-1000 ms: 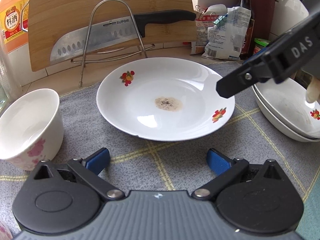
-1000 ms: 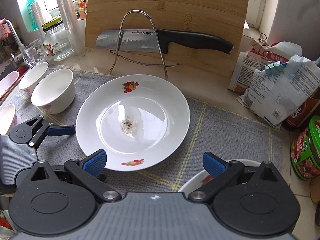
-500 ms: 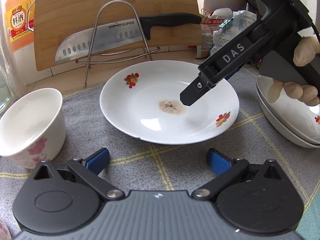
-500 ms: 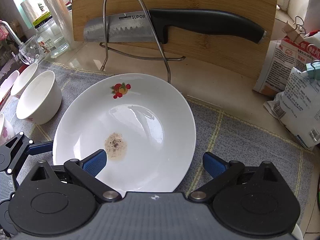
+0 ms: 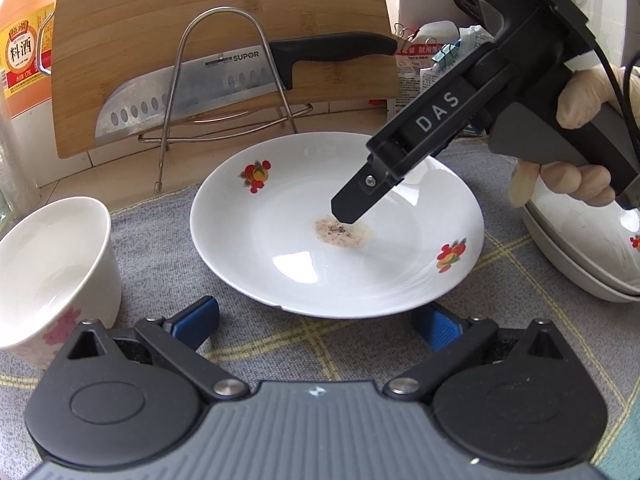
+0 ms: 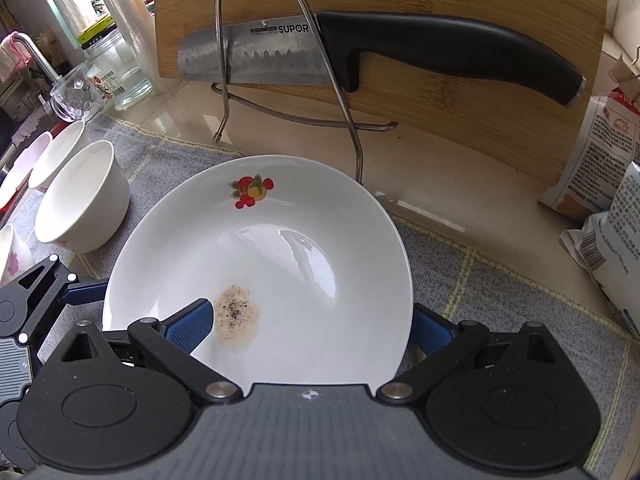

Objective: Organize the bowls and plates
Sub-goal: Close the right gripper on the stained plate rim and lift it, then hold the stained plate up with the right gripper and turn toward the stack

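You get bright, soft daylight, strongest from the window [image 6: 76, 0] at upper left of the right wrist frame, where it blows out. Glare patches sit on the plate [image 5: 304, 266], shadows are faint, focus is sharp, and edges bow heavily toward dark corners

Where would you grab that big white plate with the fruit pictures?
By the thin rim of the fruit-print plate, probably on its right edge, where the open right gripper already straddles it. The rim lifts off the mat there, and the speckled residue sits farther inward.
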Motion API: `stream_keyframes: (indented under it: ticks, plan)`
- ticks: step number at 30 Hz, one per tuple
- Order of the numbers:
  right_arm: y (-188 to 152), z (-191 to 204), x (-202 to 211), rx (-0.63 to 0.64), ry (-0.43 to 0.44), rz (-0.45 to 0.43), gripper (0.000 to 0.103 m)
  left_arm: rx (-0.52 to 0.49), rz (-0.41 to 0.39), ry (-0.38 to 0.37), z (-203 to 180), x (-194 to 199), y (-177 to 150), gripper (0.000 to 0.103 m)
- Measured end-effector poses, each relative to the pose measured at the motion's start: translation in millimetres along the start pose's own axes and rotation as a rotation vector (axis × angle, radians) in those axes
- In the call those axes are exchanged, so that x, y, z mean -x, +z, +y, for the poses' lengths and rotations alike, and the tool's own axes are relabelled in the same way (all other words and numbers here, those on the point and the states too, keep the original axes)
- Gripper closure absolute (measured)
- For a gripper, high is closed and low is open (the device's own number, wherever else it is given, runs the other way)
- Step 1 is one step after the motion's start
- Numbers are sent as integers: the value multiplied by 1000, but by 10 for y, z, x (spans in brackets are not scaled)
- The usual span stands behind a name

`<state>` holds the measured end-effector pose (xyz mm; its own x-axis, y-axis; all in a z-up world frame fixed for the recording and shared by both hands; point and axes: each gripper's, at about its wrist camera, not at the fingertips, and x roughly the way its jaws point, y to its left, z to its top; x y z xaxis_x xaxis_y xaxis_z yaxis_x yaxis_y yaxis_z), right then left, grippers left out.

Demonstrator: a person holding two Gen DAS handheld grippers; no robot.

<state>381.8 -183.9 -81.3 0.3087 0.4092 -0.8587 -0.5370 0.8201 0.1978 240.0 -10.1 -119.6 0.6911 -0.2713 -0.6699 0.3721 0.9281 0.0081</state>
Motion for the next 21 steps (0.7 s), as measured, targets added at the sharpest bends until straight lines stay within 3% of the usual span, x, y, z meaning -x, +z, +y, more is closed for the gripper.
stream_keyframes:
  ticks: [21]
  plan:
    - [256, -85, -113, 16, 89, -11, 0, -43, -21, -57, 42, -83, 59, 1]
